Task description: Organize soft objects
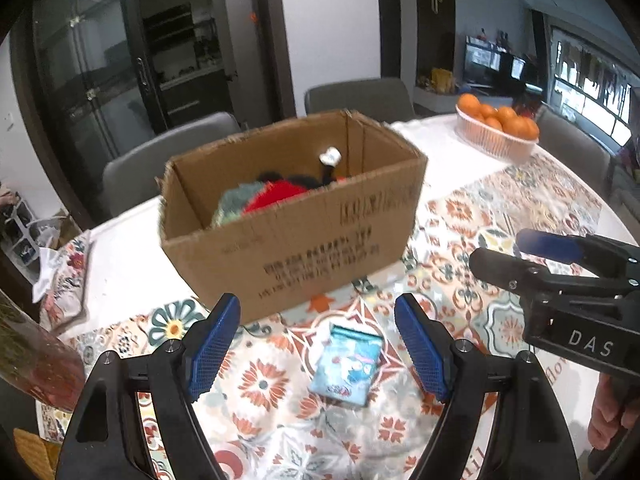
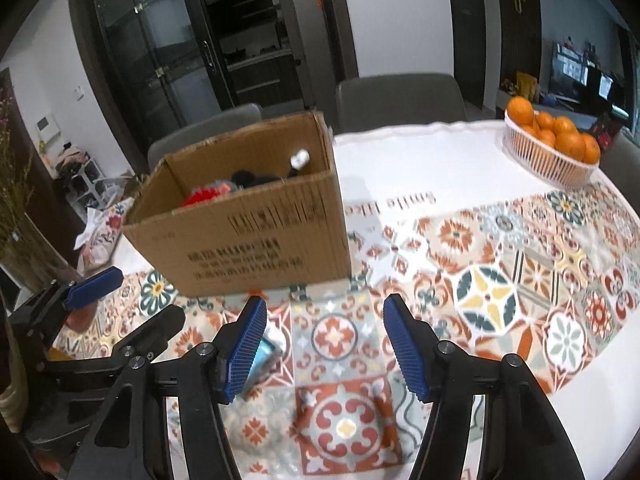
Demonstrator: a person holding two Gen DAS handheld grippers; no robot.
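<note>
An open cardboard box (image 1: 304,240) stands on the patterned tablecloth; it holds soft things: a red one (image 1: 276,194), a grey-green one (image 1: 236,202), dark ones and a small white-topped item (image 1: 330,157). The box also shows in the right wrist view (image 2: 256,236). A small blue packet (image 1: 347,364) lies flat on the cloth between the open, empty fingers of my left gripper (image 1: 316,348). My right gripper (image 2: 324,344) is open and empty above the cloth; the packet (image 2: 266,354) peeks out behind its left finger. Each gripper shows in the other's view: the right gripper (image 1: 516,252), the left gripper (image 2: 136,296).
A white basket of oranges (image 1: 498,128) stands at the far right of the table (image 2: 424,168). Grey chairs (image 1: 360,98) stand behind the table. A vase with dried stems (image 1: 36,360) is at the left edge, with cloth and paper (image 1: 64,280) near it.
</note>
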